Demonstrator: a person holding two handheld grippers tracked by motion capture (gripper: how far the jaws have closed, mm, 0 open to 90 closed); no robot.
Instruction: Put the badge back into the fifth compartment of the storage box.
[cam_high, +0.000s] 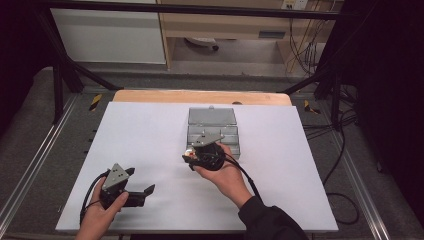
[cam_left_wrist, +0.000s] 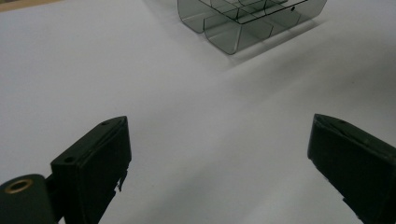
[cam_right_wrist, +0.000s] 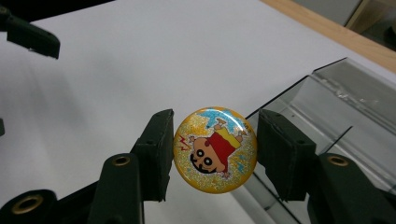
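Pinched between my right gripper's fingers is the round cartoon badge, hanging beside the clear compartment box on the white bench. Picking looks done; placing remains, I judge. Left gripper rests spread wide, holding nothing.

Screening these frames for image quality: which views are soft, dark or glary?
High view: dark corners, grainy; the clear compartmented plastic box stays readable. Left gripper view: the open black left gripper sits blurred, its shadow soft on the white tabletop. Right gripper view: the round yellow cartoon badge is sharp, faintly glossy, clamped by the right gripper.
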